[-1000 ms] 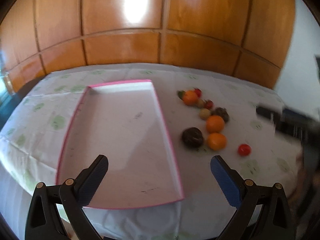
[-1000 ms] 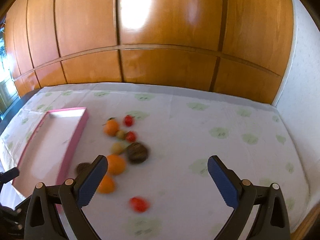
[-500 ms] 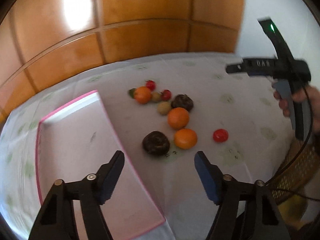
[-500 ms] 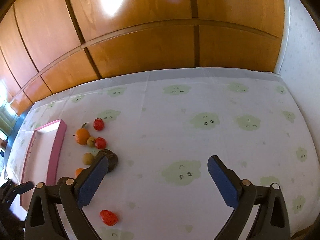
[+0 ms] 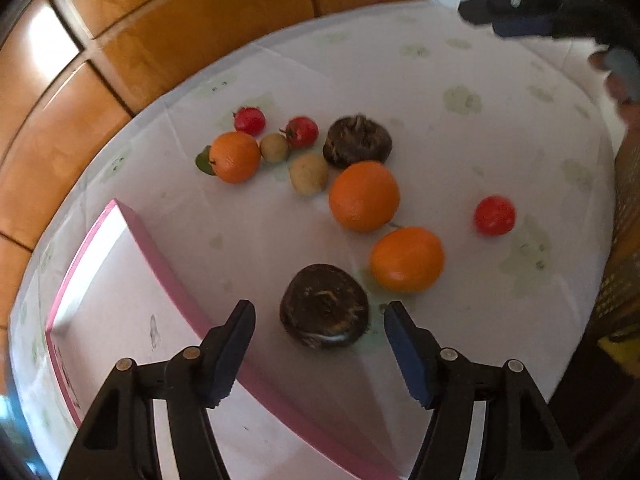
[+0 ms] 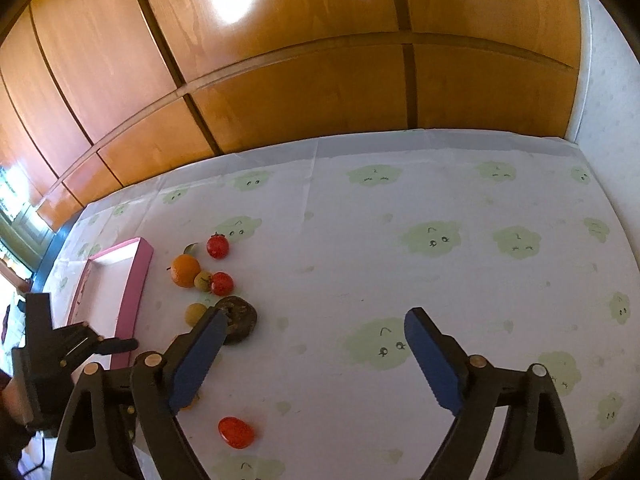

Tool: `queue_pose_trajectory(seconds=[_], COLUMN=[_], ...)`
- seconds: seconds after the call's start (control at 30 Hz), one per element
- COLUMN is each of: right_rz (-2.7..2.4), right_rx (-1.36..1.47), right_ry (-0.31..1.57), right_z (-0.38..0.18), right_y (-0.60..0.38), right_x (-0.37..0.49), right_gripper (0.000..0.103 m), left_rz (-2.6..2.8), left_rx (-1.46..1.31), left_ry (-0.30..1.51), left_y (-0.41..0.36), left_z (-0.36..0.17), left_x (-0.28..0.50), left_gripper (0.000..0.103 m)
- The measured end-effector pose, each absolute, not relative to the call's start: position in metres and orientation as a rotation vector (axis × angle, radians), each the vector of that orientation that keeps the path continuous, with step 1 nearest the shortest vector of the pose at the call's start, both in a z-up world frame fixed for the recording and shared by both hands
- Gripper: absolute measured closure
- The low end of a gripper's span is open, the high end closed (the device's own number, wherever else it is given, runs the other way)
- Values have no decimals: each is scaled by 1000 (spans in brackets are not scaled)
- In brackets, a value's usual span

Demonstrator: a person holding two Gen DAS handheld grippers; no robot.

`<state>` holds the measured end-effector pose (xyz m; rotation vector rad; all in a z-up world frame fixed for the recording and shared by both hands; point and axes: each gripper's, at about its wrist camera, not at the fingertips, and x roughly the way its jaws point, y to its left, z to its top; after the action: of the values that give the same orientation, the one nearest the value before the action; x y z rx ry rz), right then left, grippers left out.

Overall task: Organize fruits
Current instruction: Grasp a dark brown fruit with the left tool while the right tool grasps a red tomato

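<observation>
Left tongs wide open around dark fruit beside pink tray, right tongs open, empty

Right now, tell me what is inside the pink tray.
Nothing is visible inside the pink tray: its floor is bare apart from a few small marks. All the fruit lies on the tablecloth beside it. The left gripper covers the tray's near end.
</observation>
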<state>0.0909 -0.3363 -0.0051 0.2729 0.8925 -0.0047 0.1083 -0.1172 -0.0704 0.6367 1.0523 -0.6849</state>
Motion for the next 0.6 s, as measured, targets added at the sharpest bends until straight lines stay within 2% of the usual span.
queue_pose_trajectory(seconds=[0.07, 0.1, 0.13, 0.2, 0.6], right_rz=[4, 10, 26, 115, 430], right_rx=[263, 261, 264, 285, 23], right_ry=[903, 910, 924, 980, 1230], right_z=[-6, -7, -8, -15, -58], right_y=[-334, -332, -331, -323, -239], right_x=[93, 93, 94, 98, 93], right_gripper=[22, 33, 44, 53, 53], left_rz=[-692, -704, -718, -707, -743], left_rx=[641, 620, 592, 576, 342], left_ry=[1068, 1074, 1083, 1071, 982], left_y=[-118, -117, -116, -116, -77], left_z=[-76, -76, -75, -74, -31], left_x=[114, 116, 117, 116, 78], left_gripper=[42, 51, 56, 56, 56])
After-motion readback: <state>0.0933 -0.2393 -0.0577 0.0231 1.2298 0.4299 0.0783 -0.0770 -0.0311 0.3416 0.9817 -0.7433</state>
